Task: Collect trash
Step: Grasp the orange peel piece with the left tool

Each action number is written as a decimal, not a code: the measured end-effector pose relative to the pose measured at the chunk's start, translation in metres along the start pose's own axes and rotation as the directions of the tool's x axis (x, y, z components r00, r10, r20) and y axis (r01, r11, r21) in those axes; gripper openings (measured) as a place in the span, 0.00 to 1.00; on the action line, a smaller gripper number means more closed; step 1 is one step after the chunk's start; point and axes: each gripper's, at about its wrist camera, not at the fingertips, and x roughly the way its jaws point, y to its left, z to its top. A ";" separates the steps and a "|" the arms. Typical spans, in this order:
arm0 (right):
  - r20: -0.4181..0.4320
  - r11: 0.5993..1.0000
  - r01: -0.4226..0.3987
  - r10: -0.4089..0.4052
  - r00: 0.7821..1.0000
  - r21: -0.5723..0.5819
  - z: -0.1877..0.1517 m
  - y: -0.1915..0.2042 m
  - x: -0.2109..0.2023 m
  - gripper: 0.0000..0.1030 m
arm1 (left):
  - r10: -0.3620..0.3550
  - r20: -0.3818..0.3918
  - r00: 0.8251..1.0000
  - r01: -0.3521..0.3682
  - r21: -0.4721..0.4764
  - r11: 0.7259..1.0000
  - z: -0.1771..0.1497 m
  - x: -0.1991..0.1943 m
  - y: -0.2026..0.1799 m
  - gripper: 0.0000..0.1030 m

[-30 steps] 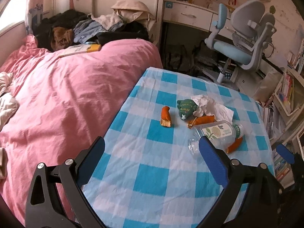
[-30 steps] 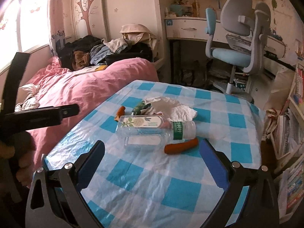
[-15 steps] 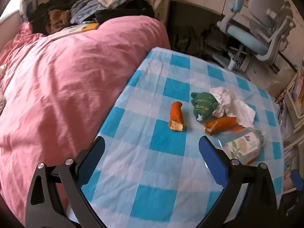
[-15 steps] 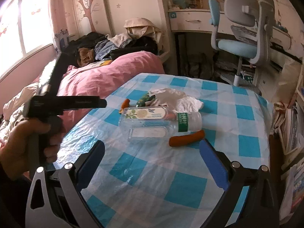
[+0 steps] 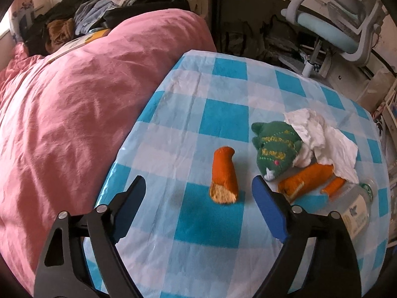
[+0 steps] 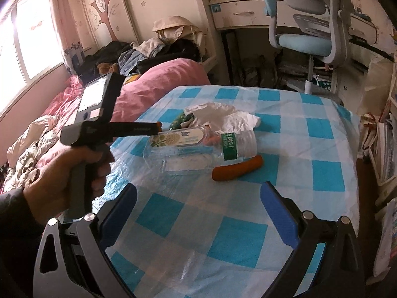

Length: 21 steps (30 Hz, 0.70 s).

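Left gripper (image 5: 198,196) angled down, jaws closing, empty, right gripper (image 6: 198,206) wide apart, empty

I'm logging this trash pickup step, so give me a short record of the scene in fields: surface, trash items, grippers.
surface: table with blue checked cloth, beside a bed with a pink duvet
nearest item: orange peel piece, just ahead of the left gripper
other items: green knitted toy, crumpled tissue, clear plastic bottle, second orange piece
left gripper: jaws closing, nothing between them yet
right gripper: open, holding nothing
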 end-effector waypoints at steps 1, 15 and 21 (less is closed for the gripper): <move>-0.005 1.000 -0.003 0.003 1.000 -0.002 -0.001 0.000 0.001 0.92 | -0.005 0.000 1.000 0.005 -0.005 1.000 0.001 0.001 0.001 0.78; -0.032 1.000 -0.019 0.018 0.999 -0.019 -0.004 0.007 0.009 0.92 | -0.038 -0.042 0.998 0.039 0.017 0.999 0.003 0.015 -0.004 0.26; -0.027 1.000 -0.018 0.017 0.999 -0.018 -0.003 0.007 0.008 0.92 | -0.112 -0.049 0.993 0.114 0.063 0.991 0.003 0.002 -0.013 0.19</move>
